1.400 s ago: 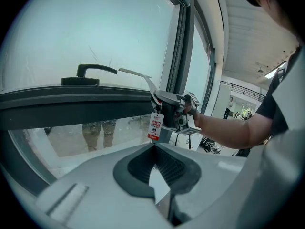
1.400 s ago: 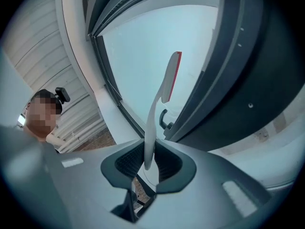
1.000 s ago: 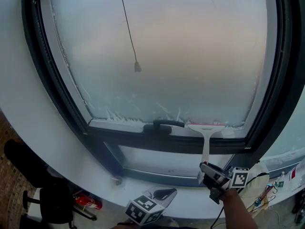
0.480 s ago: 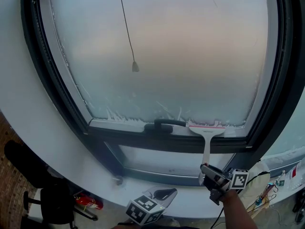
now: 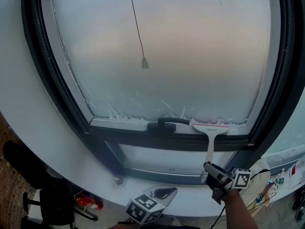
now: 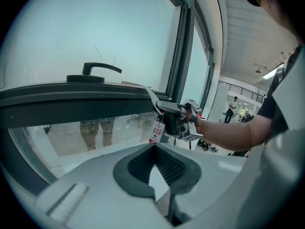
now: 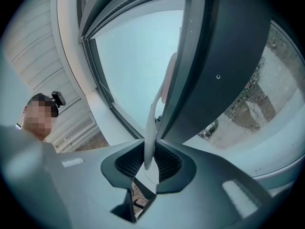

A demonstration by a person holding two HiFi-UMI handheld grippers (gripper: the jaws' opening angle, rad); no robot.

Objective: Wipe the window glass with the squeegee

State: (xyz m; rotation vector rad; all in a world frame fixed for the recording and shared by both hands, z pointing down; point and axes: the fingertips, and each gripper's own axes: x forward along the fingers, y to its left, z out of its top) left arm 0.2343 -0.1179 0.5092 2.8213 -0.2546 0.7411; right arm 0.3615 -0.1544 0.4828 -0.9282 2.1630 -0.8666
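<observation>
The right tongs point(image 5: 210, 170) are gripping the lower end of the white plastic squeegee point(image 5: 210, 136) with a red strip along its blade. In the right gripper view the right tongs point(image 7: 147, 160) are pinching the thin white handle of the squeegee point(image 7: 151, 128) between their ribbed dark pads, and the handle is rising up and away from them toward the frame.

The squeegee is standing nearly upright. Its blade is lying across the bottom edge of the frosted, hazy window glass point(image 5: 162, 46), just to the right of the black lever window handle point(image 5: 167, 124). Its shaft is crossing the dark grey window frame point(image 5: 143, 138) and the narrow lower glass pane point(image 5: 162, 159) below it.

The left tongs point(image 5: 161, 193) are hanging low in front of the white window sill point(image 5: 66, 159), well apart from the squeegee. In the left gripper view the left tongs point(image 6: 155, 168) are showing their pads closed together at the tips with nothing between them, and they are pointing toward the right tongs point(image 6: 177, 120), where a small red and white label point(image 6: 156, 132) is dangling under the squeegee point(image 6: 151, 95).

A thin dark cord with a small pull point(image 5: 145, 63) is hanging in front of the upper glass.
</observation>
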